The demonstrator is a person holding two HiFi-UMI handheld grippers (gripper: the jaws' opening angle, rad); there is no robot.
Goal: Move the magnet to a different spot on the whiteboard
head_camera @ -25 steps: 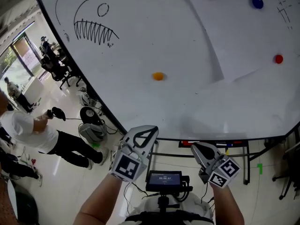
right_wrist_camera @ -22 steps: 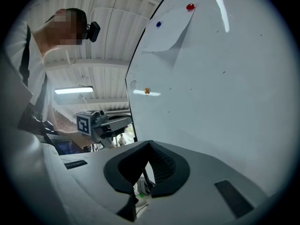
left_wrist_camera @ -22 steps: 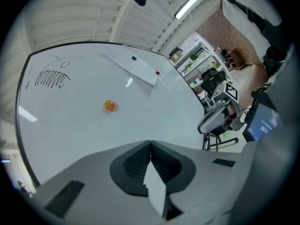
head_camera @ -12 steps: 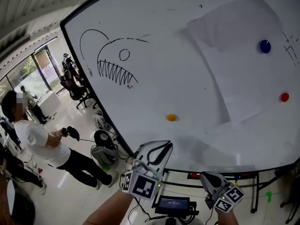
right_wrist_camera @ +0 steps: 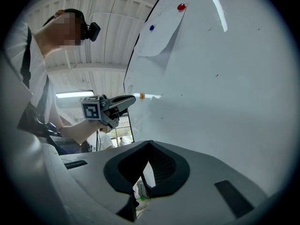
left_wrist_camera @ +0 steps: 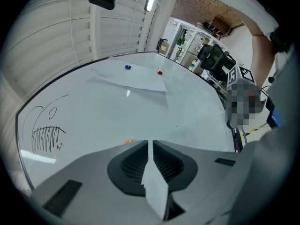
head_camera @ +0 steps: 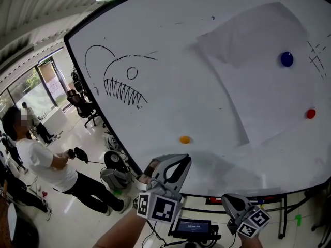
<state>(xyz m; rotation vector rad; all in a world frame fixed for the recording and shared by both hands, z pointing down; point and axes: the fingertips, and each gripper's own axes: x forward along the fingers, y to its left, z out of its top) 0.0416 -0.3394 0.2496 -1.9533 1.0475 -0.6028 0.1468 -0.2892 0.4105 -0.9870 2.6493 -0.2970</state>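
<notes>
An orange magnet (head_camera: 184, 139) sticks low on the whiteboard (head_camera: 170, 92); it also shows in the left gripper view (left_wrist_camera: 129, 141) and the right gripper view (right_wrist_camera: 141, 96). My left gripper (head_camera: 179, 163) points at the board just below the orange magnet and is apart from it. Its jaws (left_wrist_camera: 150, 142) stand a narrow slit apart with nothing between them. My right gripper (head_camera: 231, 200) hangs lower, near the board's bottom edge, with its jaws (right_wrist_camera: 150, 143) together and empty. The left gripper (right_wrist_camera: 125, 100) is seen from the side in the right gripper view.
A blue magnet (head_camera: 286, 59) and a red magnet (head_camera: 310, 113) pin a paper sheet (head_camera: 253, 56) at the board's right. A fish drawing (head_camera: 121, 84) is at its left. A marker tray (head_camera: 248, 194) runs under the board. A person (head_camera: 39, 161) stands on the floor at left.
The head view has tilted up, so the board fills more of it. My left gripper has risen toward the orange magnet. The right gripper sits lower in the frame.
</notes>
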